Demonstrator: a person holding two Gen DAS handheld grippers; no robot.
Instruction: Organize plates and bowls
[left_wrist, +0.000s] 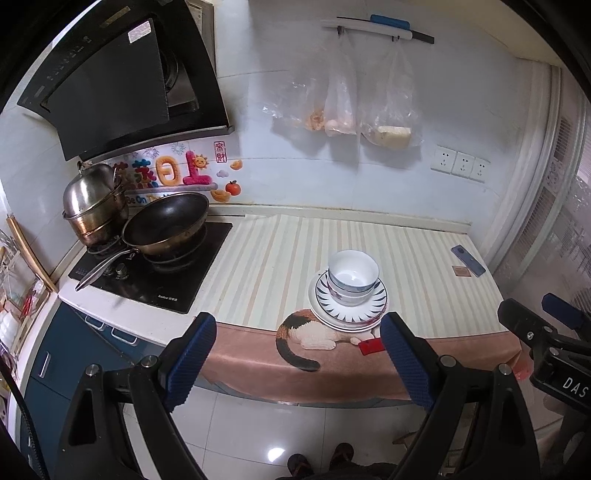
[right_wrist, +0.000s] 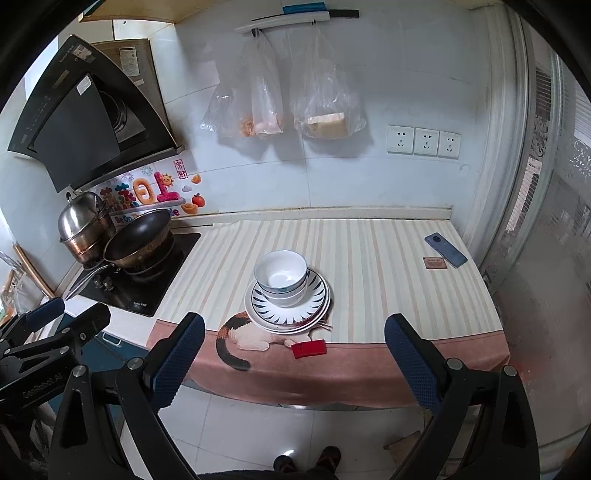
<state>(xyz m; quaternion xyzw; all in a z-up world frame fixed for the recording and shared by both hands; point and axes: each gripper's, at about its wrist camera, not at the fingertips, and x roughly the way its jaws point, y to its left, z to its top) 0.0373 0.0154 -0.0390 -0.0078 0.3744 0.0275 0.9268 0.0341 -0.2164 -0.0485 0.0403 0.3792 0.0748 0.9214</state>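
Observation:
White bowls (left_wrist: 352, 277) are nested on a stack of plates (left_wrist: 373, 306) with a dark-blue ray pattern, near the front of the striped counter mat. The same bowls (right_wrist: 281, 275) and plates (right_wrist: 314, 301) show in the right wrist view. My left gripper (left_wrist: 297, 356) is open and empty, held off the counter's front edge above the floor. My right gripper (right_wrist: 293, 363) is also open and empty, equally far back. The right gripper shows at the right edge of the left view (left_wrist: 546, 332); the left gripper shows at the left edge of the right view (right_wrist: 55, 328).
A stove (left_wrist: 155, 273) with a wok (left_wrist: 166, 225) and steel pot (left_wrist: 92, 203) stands left. A phone (right_wrist: 445, 250) and small card (right_wrist: 434, 263) lie at the mat's back right. A red tag (right_wrist: 309, 348) hangs at the front edge. Plastic bags (right_wrist: 280, 92) hang on the wall.

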